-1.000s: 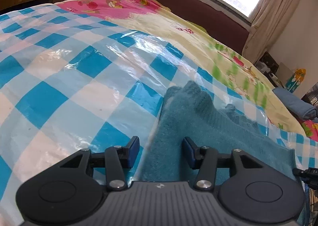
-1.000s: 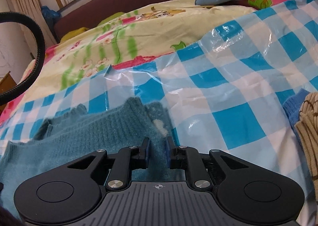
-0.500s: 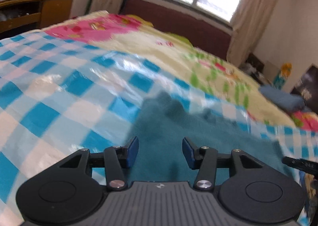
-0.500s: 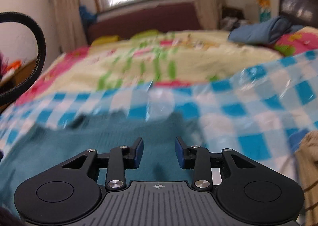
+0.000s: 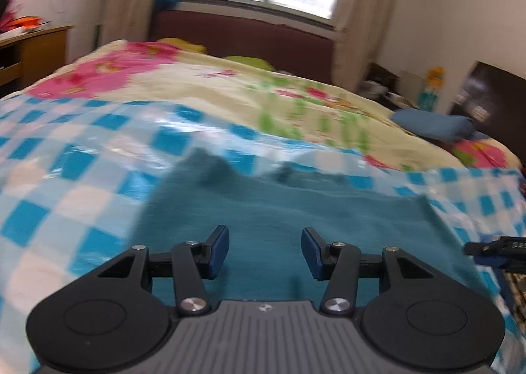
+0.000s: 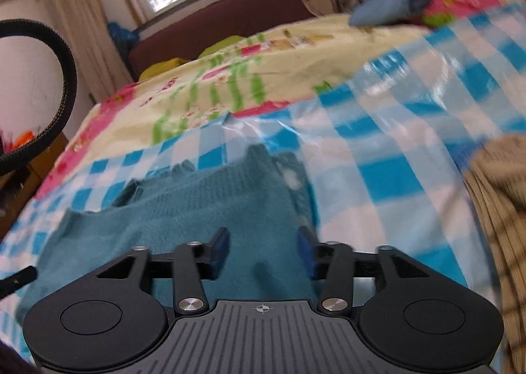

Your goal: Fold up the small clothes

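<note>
In the left wrist view, the left gripper [image 5: 265,250] hangs above a teal knitted sweater [image 5: 296,209], its blue-padded fingers [image 5: 218,250] standing apart with nothing between them and no pad touching the knit. The sweater lies flat on a glossy blue-and-white checked plastic sheet [image 5: 65,176] spread over the bed. Beyond the sweater, farther up the bed, lies a cream floral quilt [image 5: 230,91], and past that a dark maroon headboard [image 5: 246,35] under a window. To the right of the sweater, at the frame's edge, the black tip of the right gripper [image 5: 493,247] shows. A folded blue cloth [image 5: 430,124] rests far right of the sweater on the quilt.

In the right wrist view, the right gripper [image 6: 262,252] hovers over the sweater's [image 6: 197,209] right part, its fingers [image 6: 219,252] opening, nothing clamped between them. The sweater's collar end points toward the quilt [image 6: 263,68]. Right of the sweater, apart from it on the checked sheet [image 6: 378,143], lies a tan checked garment [image 6: 499,203]. The picture is motion-blurred.
</note>
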Action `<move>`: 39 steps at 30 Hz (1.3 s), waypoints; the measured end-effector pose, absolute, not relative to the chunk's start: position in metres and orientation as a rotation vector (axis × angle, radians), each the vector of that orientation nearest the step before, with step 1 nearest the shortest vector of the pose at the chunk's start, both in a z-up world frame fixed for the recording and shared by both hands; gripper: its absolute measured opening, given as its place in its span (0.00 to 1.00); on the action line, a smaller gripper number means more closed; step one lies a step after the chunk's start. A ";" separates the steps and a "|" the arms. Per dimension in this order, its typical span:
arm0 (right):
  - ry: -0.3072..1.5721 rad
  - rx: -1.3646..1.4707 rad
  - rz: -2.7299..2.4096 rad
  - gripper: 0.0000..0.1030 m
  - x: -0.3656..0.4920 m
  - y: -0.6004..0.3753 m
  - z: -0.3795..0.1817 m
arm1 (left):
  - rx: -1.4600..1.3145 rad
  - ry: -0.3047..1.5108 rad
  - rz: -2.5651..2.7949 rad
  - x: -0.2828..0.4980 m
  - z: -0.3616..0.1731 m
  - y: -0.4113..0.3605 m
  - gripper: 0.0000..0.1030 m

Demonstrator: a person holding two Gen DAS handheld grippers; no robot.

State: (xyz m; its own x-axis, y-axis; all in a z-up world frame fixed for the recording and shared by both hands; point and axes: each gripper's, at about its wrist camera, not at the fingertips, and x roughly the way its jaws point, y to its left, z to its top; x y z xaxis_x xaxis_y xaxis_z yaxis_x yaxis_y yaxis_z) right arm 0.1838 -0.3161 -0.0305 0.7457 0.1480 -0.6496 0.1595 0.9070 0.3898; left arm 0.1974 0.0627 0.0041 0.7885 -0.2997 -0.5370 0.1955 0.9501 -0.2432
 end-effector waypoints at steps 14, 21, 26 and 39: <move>0.775 0.732 0.146 0.62 0.175 -0.349 -0.087 | -0.085 0.712 -0.312 0.209 -0.027 0.003 0.53; 0.719 0.851 0.246 0.62 0.165 -0.359 -0.099 | -0.045 0.728 -0.264 0.210 -0.026 -0.008 0.54; 0.722 0.888 0.265 0.60 0.167 -0.366 -0.106 | -0.053 0.746 -0.235 0.212 -0.023 -0.011 0.54; 0.682 0.933 0.341 0.63 0.171 -0.368 -0.110 | -0.037 0.766 -0.178 0.211 -0.020 -0.025 0.55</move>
